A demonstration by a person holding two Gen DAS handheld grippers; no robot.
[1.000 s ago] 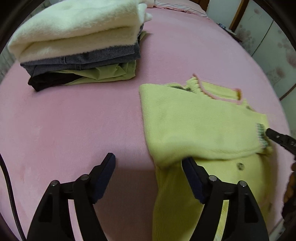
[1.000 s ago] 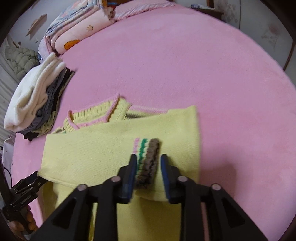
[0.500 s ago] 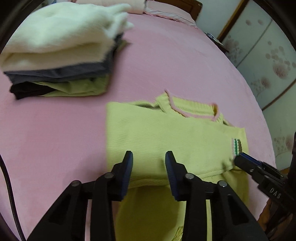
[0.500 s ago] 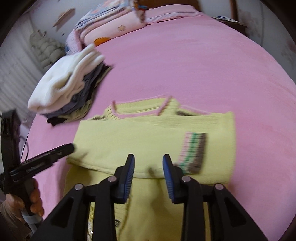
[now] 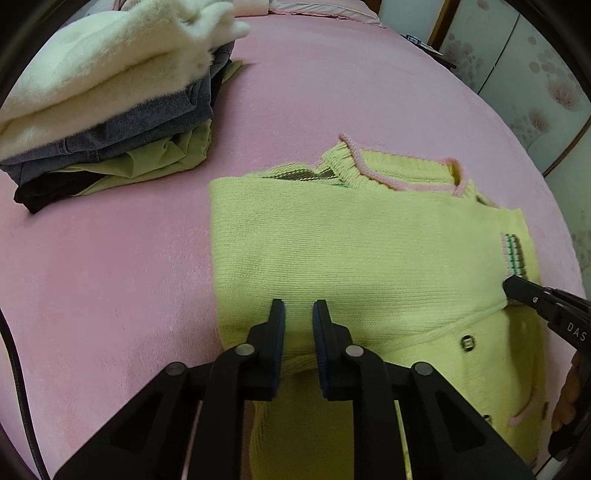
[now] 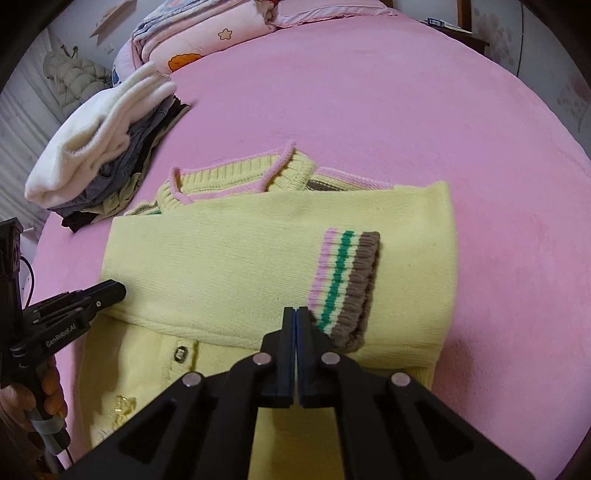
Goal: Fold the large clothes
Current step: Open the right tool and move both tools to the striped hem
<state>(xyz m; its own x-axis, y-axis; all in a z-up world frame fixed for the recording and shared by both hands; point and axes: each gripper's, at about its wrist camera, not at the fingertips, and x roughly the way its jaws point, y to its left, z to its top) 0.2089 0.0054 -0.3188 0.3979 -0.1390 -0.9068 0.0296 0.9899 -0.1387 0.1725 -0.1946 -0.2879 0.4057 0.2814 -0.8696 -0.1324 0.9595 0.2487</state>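
So the yellow cardigan [image 6: 236,266] is lying flat on the pink bed [image 6: 369,96], toward the near edge, with a sleeve folded across the chest. The striped cuff [image 6: 345,284] (pink, green, brown bands) ends up on the right side of the garment, and the pink-trimmed collar [image 6: 229,181] points away toward the far side of the bed. A dark button [image 6: 180,353] shows on the front panel just below the folded sleeve.

The right tongs [image 6: 296,312] are pressed together with nothing between them, tips just beside the lower corner of the cuff. The left tongs [image 5: 298,308] are slightly spread, a narrow gap between the pads, hovering over the lower edge of the folded sleeve, not pinching any fabric that I can see.

Off to the left on the bed, well apart from the cardigan, there's a stack of folded clothes [image 5: 110,110] with a fluffy white one on top, then grey, green and black. Rolled bedding [image 6: 199,33] sits at the far end.
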